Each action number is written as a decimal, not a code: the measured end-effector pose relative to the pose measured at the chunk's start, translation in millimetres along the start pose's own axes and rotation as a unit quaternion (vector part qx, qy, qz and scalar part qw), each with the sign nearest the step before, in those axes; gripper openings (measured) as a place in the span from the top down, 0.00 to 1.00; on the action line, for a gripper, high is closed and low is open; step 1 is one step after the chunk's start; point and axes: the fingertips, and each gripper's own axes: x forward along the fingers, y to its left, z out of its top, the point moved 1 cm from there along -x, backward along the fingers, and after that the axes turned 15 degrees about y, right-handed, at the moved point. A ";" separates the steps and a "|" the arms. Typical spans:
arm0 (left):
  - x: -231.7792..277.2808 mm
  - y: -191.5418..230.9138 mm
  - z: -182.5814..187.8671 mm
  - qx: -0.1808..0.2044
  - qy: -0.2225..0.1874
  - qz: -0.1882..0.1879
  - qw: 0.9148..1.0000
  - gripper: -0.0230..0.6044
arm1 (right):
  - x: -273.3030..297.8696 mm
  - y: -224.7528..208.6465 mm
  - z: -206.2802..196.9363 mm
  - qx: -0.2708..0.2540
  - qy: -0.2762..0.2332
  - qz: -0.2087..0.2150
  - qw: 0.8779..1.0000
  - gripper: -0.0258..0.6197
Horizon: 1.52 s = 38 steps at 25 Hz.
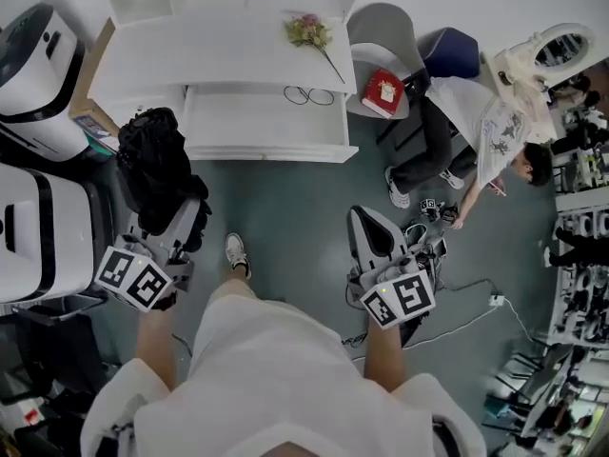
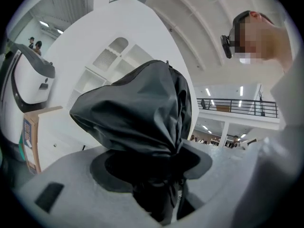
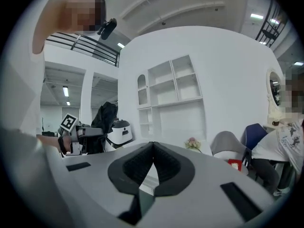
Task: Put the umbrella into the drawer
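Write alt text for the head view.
Seen from above, the left claw grips a bundled black umbrella while the right claw is shut and empty. Ahead, a white desk with flowers on it has its drawer open, glasses inside.

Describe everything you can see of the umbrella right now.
The umbrella is black and folded shut, its thin, slightly shiny fabric bunched in loose crumpled folds. One end is clamped in the left gripper; the rest sticks out past the fingers, off the floor, short of the open drawer. No handle or strap shows.
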 end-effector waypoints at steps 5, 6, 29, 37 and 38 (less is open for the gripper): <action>58.9 47.2 45.2 0.009 0.011 -0.041 0.999 0.54 | 55.3 -13.1 46.7 0.002 -0.005 -0.029 1.000 0.96; 67.5 52.8 50.7 0.008 0.014 -0.048 0.999 0.54 | 62.3 -14.4 52.2 0.004 -0.005 -0.034 0.999 0.96; 184.8 52.7 80.9 -0.026 0.044 -0.034 0.998 0.54 | 173.1 -152.2 113.4 0.028 -0.052 0.011 0.998 0.96; 202.7 50.2 86.0 -0.021 0.041 0.005 0.999 0.54 | 190.7 -186.7 115.9 0.035 -0.046 0.030 0.998 0.96; 204.2 49.7 86.0 -0.017 0.043 0.011 0.999 0.54 | 193.5 -188.0 116.8 0.034 -0.043 0.035 0.998 0.96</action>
